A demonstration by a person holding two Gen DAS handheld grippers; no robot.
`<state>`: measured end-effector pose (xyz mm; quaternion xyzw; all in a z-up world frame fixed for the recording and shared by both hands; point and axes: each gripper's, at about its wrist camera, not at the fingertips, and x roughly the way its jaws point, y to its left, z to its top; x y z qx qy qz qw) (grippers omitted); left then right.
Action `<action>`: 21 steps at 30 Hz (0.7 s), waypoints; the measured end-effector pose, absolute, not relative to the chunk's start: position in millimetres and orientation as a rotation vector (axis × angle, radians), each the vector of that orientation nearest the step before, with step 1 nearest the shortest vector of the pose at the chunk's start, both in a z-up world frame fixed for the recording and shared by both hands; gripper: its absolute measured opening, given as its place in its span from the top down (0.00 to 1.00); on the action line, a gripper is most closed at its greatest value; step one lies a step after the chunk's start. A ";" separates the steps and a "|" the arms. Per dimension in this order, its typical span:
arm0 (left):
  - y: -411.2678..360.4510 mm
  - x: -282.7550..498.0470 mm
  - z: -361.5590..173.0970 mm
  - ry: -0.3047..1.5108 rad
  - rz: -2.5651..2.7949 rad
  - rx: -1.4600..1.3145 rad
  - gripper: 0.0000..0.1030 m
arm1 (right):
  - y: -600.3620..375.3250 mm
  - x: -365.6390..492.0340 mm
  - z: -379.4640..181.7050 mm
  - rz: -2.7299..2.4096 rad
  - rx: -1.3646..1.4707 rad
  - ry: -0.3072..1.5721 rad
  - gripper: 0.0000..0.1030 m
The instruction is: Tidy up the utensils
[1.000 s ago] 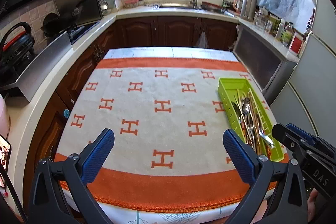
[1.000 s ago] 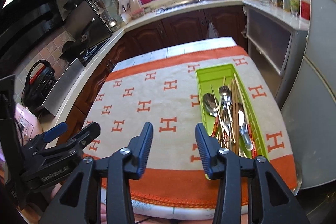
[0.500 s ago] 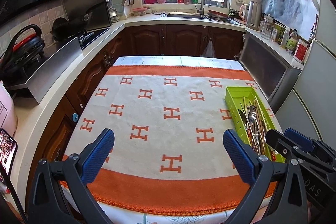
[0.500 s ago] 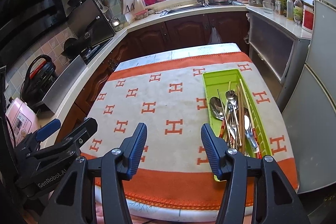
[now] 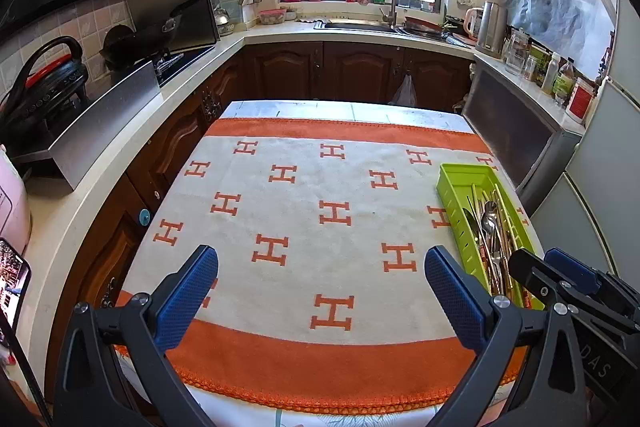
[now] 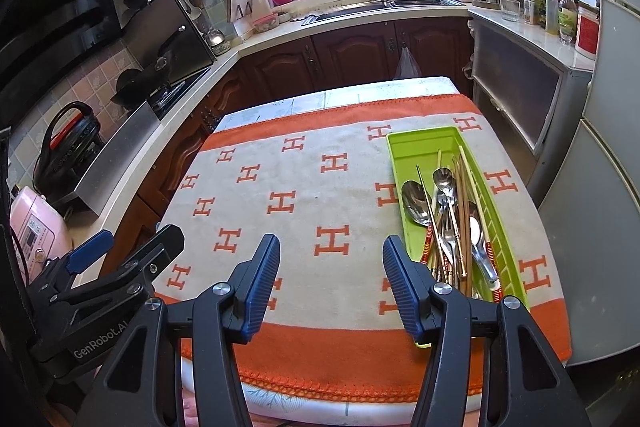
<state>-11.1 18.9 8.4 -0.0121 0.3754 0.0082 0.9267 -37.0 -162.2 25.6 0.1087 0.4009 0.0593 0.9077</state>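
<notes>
A lime-green utensil tray (image 6: pixel 420 135) lies along the right side of the H-patterned orange and cream cloth (image 6: pixel 304 183). In it are spoons, forks and chopsticks (image 6: pixel 444 211) lying lengthwise. My right gripper (image 6: pixel 331 245) hovers over the near part of the cloth, just left of the tray's near end, open with nothing between its blue pads. My left gripper (image 5: pixel 320 259) stands wide open over the cloth's near middle, also holding nothing. In the left wrist view the tray (image 5: pixel 464 169) and its utensils (image 5: pixel 488 227) sit to the right, with the right gripper's fingers (image 5: pixel 524 267) beside them.
The cloth covers a small table (image 5: pixel 344 109) ringed by kitchen counters. A stove with pans (image 5: pixel 160 39) and a pressure cooker (image 5: pixel 48 75) are on the left. The sink (image 5: pixel 360 25) is at the back, and jars (image 5: pixel 560 79) and a grey fridge (image 6: pixel 600 187) are on the right.
The right gripper's jaws have spread a little wider. Both grippers have drawn back slightly from the table, and the tray and utensils lie as before.
</notes>
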 end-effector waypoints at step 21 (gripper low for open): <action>24.1 -7.7 0.1 0.794 0.023 -0.037 0.01 | -158.0 -30.8 11.2 0.109 0.239 0.851 0.47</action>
